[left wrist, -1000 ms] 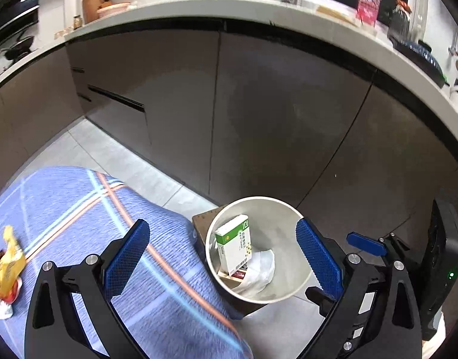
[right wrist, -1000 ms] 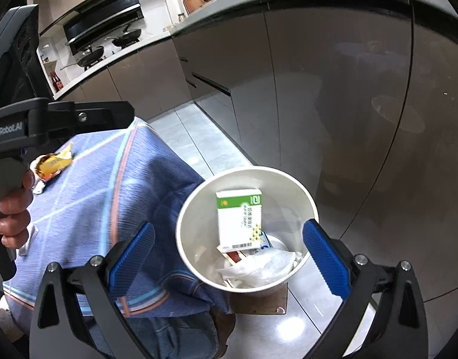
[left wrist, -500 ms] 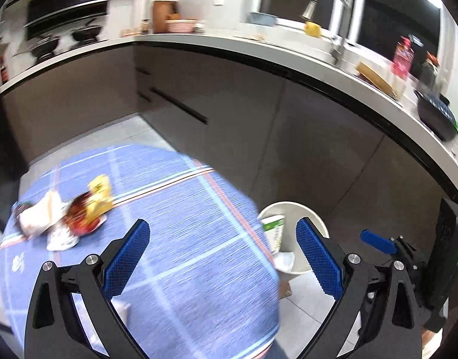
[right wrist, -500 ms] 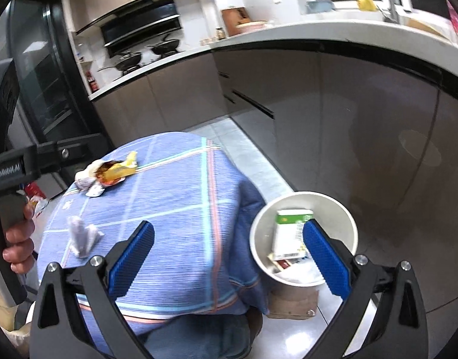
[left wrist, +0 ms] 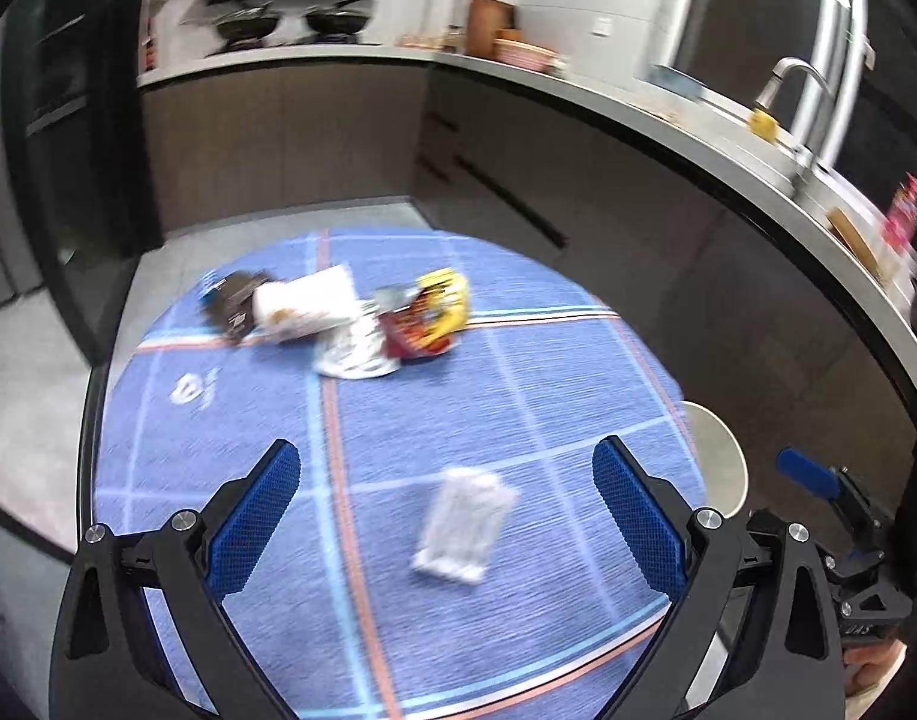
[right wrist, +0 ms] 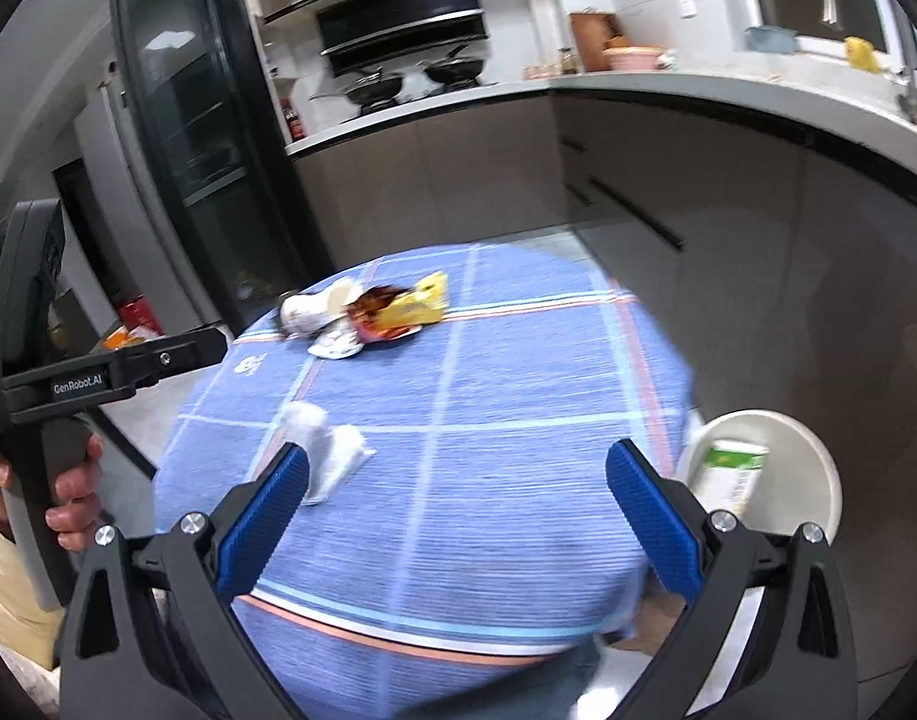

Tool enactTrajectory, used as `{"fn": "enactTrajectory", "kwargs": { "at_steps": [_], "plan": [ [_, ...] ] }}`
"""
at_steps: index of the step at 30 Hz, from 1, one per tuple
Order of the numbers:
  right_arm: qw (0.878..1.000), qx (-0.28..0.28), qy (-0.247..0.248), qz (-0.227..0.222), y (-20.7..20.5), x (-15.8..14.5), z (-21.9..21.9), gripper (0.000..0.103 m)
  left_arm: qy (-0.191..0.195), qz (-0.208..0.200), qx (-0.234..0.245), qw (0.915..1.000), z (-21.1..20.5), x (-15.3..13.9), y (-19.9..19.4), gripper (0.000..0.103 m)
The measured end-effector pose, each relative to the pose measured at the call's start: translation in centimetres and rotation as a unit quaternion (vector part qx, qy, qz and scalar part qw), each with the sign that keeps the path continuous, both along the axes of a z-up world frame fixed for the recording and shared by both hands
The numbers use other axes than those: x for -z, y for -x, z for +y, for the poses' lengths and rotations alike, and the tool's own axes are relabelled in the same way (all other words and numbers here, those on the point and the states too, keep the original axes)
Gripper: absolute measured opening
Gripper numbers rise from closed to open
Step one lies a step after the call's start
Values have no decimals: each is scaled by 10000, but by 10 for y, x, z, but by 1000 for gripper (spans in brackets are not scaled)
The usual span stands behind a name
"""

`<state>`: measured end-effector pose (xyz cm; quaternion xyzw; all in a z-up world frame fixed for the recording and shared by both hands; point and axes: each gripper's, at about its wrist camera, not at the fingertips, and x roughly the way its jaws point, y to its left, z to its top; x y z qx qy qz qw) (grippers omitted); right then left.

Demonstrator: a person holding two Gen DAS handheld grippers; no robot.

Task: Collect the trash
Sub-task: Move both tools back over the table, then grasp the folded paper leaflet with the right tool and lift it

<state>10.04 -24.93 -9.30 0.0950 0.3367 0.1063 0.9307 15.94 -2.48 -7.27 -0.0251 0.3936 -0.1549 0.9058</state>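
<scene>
While both the left gripper and right gripper are held spread and empty, a white wrapper is seen between the left's fingers.

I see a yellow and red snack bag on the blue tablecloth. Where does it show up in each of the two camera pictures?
Left wrist view: the snack bag lies upper centre, at the right end of the trash heap.
Right wrist view: the snack bag lies left of centre, at the table's far side.
Shared landmark: the white paper cup lying just left of it.
</scene>
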Motion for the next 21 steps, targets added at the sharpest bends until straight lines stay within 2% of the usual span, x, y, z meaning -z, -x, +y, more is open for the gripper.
{"fn": "enactTrajectory", "kwargs": {
  "at_steps": [7,12,16,21],
  "plan": [
    [9977,-514,-327,308,-15,12,57,100,154,54,-352,9992,47,8,8,94],
    [9977,-419,-355,393,-22,17,83,99,326,95,-485,9982,70,14,10,94],
    [9966,-327,-402,647,-32,31,101,79,387,136,-530,9978,80,19,11,94],
    [9954,-252,-275,879,-46,49,118,66,424,135,-533,9976,89,24,12,94]
  ]
}}
